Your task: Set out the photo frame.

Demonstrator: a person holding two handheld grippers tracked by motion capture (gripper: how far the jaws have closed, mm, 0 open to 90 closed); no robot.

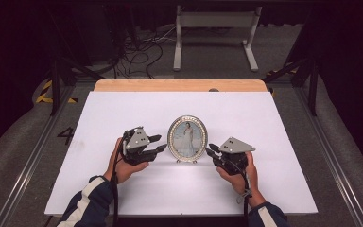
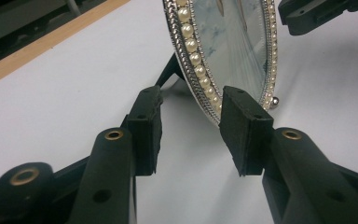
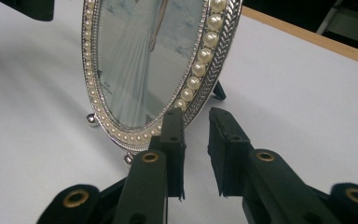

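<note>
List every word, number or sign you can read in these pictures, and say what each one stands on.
"4": a dark numeral on the grey floor, left of the white table.
Yellow and black hazard stripes, no words, on the floor at the left; a patch at the right looks the same.
Oval picture frame: a photo of a person in a long white dress, no writing to be read.
Left gripper, right gripper: no labels.

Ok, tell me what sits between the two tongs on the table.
The oval pearl-rimmed photo frame stands between the left tongs and right tongs, seen in the high view.
</note>
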